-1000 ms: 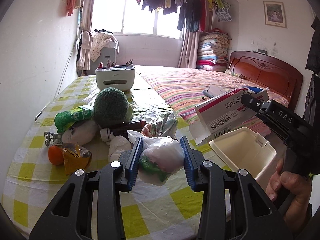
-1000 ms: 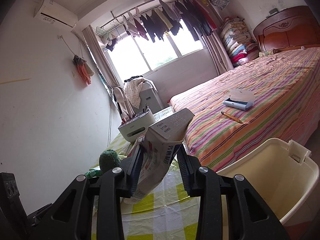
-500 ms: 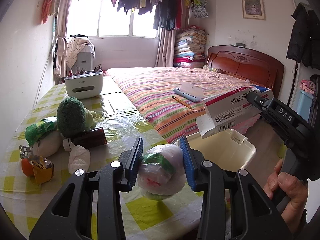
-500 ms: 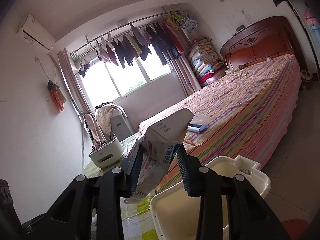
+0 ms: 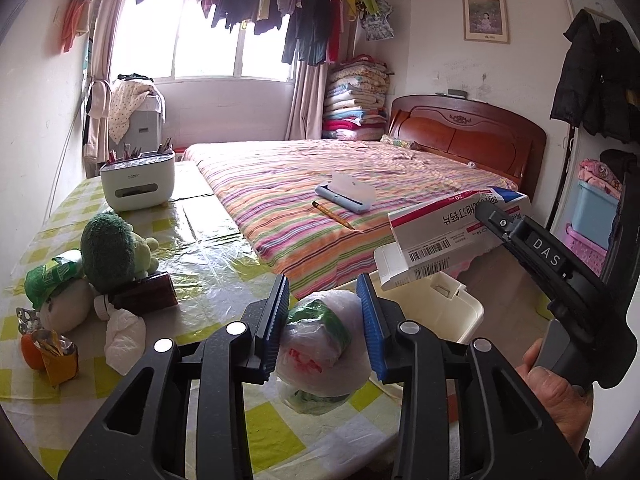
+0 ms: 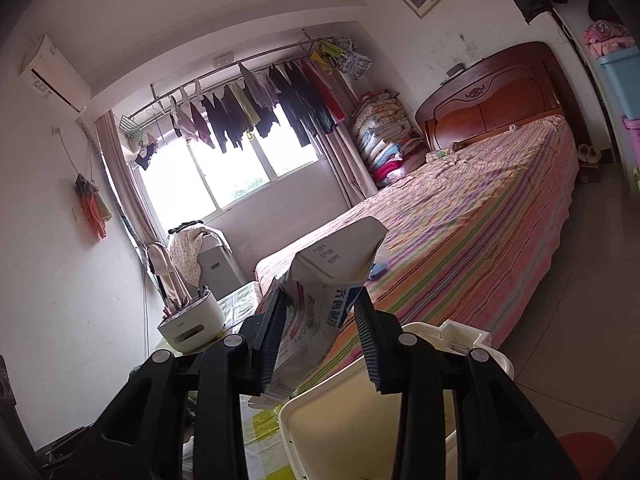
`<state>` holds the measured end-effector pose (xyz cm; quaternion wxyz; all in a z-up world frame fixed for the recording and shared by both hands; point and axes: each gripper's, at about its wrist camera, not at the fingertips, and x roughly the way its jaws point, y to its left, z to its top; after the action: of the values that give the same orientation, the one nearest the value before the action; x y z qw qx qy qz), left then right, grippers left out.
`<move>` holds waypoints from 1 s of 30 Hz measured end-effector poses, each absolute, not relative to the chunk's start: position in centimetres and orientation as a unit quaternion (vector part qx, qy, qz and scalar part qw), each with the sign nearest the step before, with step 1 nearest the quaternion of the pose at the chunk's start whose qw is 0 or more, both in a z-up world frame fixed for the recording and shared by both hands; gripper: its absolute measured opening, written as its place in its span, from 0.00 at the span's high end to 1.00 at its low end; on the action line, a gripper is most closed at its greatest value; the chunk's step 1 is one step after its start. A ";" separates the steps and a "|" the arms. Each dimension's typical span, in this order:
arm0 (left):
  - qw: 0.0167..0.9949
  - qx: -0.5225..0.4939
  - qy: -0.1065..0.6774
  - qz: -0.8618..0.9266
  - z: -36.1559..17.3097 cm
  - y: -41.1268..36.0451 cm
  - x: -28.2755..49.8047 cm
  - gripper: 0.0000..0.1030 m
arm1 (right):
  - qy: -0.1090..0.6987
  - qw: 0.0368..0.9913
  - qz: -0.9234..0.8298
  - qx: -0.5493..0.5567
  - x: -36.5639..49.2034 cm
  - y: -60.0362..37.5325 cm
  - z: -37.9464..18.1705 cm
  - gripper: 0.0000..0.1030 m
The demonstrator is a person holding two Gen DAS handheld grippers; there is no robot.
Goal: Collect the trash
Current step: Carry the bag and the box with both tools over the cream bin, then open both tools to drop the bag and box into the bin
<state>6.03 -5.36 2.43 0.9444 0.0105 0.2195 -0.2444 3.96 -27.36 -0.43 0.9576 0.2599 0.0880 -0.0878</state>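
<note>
Gripping a crumpled plastic bag between its blue pads, the left gripper has just been closing further and holds the bag above the table's edge, near the cream bin. The right gripper stays out of nothing: it is clamped on a white medicine box, held tilted over the open bin, which stands between the checked table and the striped bed. A hand holds the right tool.

The cream bin stands open-mouthed between counter edge and bed, with the carton overhanging it.
</note>
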 end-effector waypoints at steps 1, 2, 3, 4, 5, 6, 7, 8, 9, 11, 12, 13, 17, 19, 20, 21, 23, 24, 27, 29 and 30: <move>0.944 0.008 0.218 -0.249 2.7 -5.6 6.2 0.67 | 0.087 0.957 -0.095 0.261 3.8 -27.4 -0.5 0.66; 0.943 0.006 0.217 -0.253 2.9 -6.0 6.4 0.67 | 0.085 0.956 -0.102 0.261 3.7 -27.5 -0.5 0.66; 0.942 0.004 0.216 -0.257 3.1 -6.3 6.6 0.67 | 0.083 0.956 -0.112 0.260 3.5 -27.6 -0.5 0.66; 0.941 0.001 0.215 -0.261 3.2 -6.6 6.8 0.67 | 0.081 0.955 -0.121 0.258 3.3 -27.7 -0.5 0.66; 0.940 -0.003 0.214 -0.264 3.4 -6.9 7.1 0.67 | 0.079 0.955 -0.129 0.255 3.1 -27.8 -0.5 0.65; 0.939 -0.007 0.215 -0.267 3.5 -7.2 7.5 0.67 | 0.078 0.955 -0.135 0.253 3.0 -27.8 -0.5 0.65; 0.938 -0.012 0.218 -0.270 3.6 -7.4 7.8 0.67 | 0.079 0.954 -0.138 0.253 3.0 -27.8 -0.6 0.65; 0.937 -0.017 0.220 -0.272 3.6 -7.7 8.1 0.67 | 0.079 0.954 -0.139 0.254 3.0 -27.9 -0.6 0.65; 0.936 -0.021 0.222 -0.273 3.6 -7.9 8.4 0.67 | 0.080 0.953 -0.141 0.255 2.9 -28.0 -0.7 0.65; 0.934 -0.026 0.226 -0.275 3.6 -8.4 8.9 0.67 | 0.082 0.951 -0.147 0.258 3.0 -28.2 -0.7 0.64; 0.934 -0.029 0.227 -0.275 3.5 -8.6 9.1 0.67 | 0.084 0.950 -0.146 0.261 3.1 -28.3 -0.8 0.64; 0.934 -0.030 0.227 -0.275 3.5 -8.8 9.3 0.67 | 0.085 0.949 -0.147 0.264 3.1 -28.3 -0.8 0.64; 0.935 -0.023 0.221 -0.277 3.3 -9.8 9.3 0.67 | 0.085 0.943 -0.157 0.281 2.8 -28.9 -1.0 0.61; 0.934 -0.023 0.223 -0.279 3.0 -10.2 9.6 0.67 | 0.086 0.938 -0.166 0.294 2.7 -29.4 -1.3 0.45; 0.933 -0.025 0.226 -0.280 2.9 -10.4 9.8 0.67 | 0.086 0.935 -0.166 0.302 2.7 -29.6 -1.5 0.44; 0.932 -0.027 0.229 -0.281 2.7 -10.6 10.0 0.67 | 0.086 0.932 -0.164 0.311 2.7 -29.9 -1.7 0.43; 0.930 -0.031 0.235 -0.281 2.3 -10.9 10.5 0.67 | 0.086 0.928 -0.165 0.323 2.5 -30.3 -2.0 0.43; 0.929 -0.031 0.238 -0.282 2.1 -11.1 10.6 0.67 | 0.086 0.927 -0.164 0.328 2.5 -30.5 -2.0 0.43; 0.927 -0.030 0.245 -0.282 1.6 -11.6 11.0 0.67 | 0.079 0.927 -0.159 0.331 2.3 -30.5 -2.0 0.43; 0.925 -0.029 0.252 -0.283 1.3 -11.9 11.1 0.66 | 0.074 0.929 -0.156 0.327 2.2 -30.2 -1.9 0.43; 0.924 -0.027 0.255 -0.284 1.1 -12.0 11.2 0.66 | 0.071 0.930 -0.155 0.325 2.1 -30.1 -1.8 0.43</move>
<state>11.21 -12.03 1.05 0.9239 -0.0274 0.2550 -0.2838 2.09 -30.10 -1.77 0.9303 0.3247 0.0712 -0.1548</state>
